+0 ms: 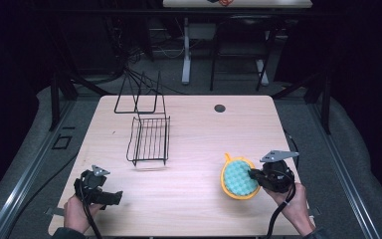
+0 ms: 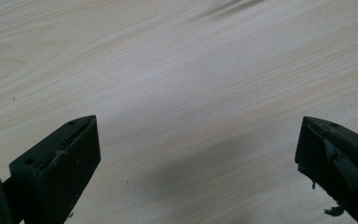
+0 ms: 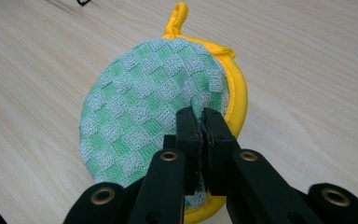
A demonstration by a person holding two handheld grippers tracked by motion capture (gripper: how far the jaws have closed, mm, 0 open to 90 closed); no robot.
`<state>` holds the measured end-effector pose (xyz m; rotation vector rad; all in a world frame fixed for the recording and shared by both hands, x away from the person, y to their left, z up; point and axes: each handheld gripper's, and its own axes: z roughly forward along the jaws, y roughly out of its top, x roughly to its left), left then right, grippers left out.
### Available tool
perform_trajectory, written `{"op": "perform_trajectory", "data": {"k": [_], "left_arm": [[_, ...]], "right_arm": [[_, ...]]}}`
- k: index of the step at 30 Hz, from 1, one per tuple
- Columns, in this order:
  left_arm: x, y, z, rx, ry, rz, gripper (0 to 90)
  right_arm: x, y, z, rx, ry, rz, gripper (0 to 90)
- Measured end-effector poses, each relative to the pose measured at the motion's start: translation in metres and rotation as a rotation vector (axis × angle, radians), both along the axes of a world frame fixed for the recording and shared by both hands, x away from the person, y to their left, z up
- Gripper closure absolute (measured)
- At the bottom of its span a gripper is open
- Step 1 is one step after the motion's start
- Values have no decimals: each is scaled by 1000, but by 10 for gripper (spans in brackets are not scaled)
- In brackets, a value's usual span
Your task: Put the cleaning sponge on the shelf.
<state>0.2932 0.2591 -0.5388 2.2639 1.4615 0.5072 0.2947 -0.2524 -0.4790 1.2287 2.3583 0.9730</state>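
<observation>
A round scrubbing pad [image 1: 238, 178] with a green checked face, yellow rim and yellow loop sits at the table's right front. My right gripper [image 1: 252, 174] is shut on its near edge, the cloth pinched between the two black jaws; in the right gripper view the pad [image 3: 144, 112] tilts up off the wood with my right gripper [image 3: 202, 122] clamped on its rim. My left gripper [image 1: 113, 197] rests low at the left front with its jaws wide apart. In the left gripper view my left gripper [image 2: 198, 140] is open over bare wood.
A black wire rack [image 1: 149, 139] stands on the wooden table [image 1: 194, 209] left of centre, with a taller wire frame [image 1: 138, 94] behind it. A dark round hole [image 1: 220, 108] is near the far edge. A table leg and chairs stand beyond.
</observation>
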Motion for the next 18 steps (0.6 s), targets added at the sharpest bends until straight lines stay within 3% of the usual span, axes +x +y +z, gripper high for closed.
{"op": "perform_trajectory", "data": {"k": [18], "left_arm": [[-1,0,-1,-14,-9,-9,2]], "right_arm": [[23,32,16,30,-33,64,870]]}}
